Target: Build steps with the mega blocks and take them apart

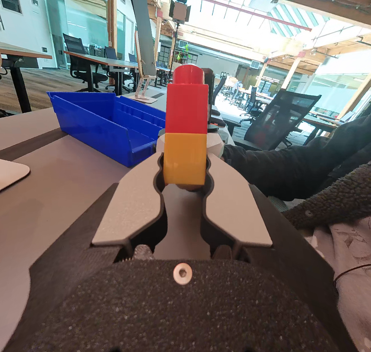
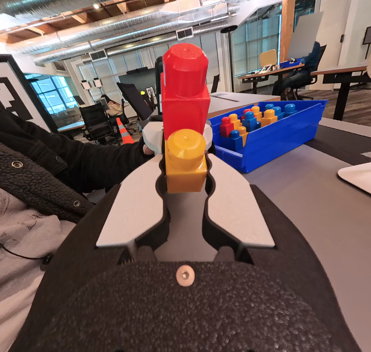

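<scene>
Grey table (image 1: 60, 181) in open office

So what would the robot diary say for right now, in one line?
left gripper: shut on yellow block | right gripper: shut on yellow block | red block: stacked on yellow | blue bin: holds spare blocks

Yellow block (image 1: 184, 159) — underside hidden between the left hand-held gripper (image 1: 184, 167) fingers; its stud unseen in the left wrist view. Blue bin (image 1: 104, 121) — near end behind the red block (image 1: 186, 109). White object (image 2: 357, 176) on the bench (image 2: 301, 201) — cut by the frame edge, kind unclear. Lower blocks in the bin (image 2: 241, 125) — masked by its wall.
</scene>
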The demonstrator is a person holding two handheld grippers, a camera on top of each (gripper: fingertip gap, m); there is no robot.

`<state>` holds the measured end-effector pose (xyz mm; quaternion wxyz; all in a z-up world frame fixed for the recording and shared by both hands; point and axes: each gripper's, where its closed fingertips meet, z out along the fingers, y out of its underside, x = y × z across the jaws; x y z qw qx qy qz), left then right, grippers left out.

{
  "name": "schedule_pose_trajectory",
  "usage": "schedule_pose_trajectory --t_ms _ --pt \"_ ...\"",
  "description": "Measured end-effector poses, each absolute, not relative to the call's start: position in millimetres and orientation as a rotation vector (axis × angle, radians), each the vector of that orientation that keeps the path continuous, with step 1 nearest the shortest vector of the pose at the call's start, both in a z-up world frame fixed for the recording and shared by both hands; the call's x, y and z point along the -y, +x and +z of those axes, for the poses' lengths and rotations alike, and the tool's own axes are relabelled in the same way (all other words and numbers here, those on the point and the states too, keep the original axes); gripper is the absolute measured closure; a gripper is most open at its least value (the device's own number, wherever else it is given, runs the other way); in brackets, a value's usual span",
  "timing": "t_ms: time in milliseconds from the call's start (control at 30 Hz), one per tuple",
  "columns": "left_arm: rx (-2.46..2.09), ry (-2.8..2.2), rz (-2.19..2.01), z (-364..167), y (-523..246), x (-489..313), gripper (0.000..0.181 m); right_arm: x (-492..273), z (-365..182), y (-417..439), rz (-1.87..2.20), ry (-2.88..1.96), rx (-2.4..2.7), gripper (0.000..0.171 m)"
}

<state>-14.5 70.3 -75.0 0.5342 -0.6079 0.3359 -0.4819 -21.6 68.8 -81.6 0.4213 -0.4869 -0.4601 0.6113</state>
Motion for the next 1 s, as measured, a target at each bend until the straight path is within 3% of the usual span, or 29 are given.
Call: schedule_pose_trajectory --t_ms 100,367,533,700,833,1000 --pt "-0.807 -1.446 -1.159 -76.0 -17.1 -69.6 0.144 -69.5 -84.0 -19.8 1.482 -1.237 1.205 0.133" --pt "-0.921 -1.526 -1.073 -103.1 -23.7 -70.4 0.144 -82.0 -71.7 9.1 1.388 -1.255 1.279 0.106" --pt "-0.986 -1.559 -1.042 -117.8 -15.7 -66.9 0.144 -80.9 -76.7 10.6 1.335 -1.272 1.320 0.104" --pt "-1.047 -1.593 -1.017 -129.9 -8.5 -62.5 0.144 -68.3 -96.9 -2.5 1.304 -1.303 1.428 0.108" --pt "-1.104 -1.628 -0.990 -141.1 -5.9 -59.3 0.144 -63.8 -112.7 -9.4 1.264 -1.332 1.486 0.135" --pt "-1.108 -1.629 -0.984 -140.6 -6.1 -59.3 0.144 -63.7 -112.6 -9.1 1.258 -1.330 1.492 0.135"
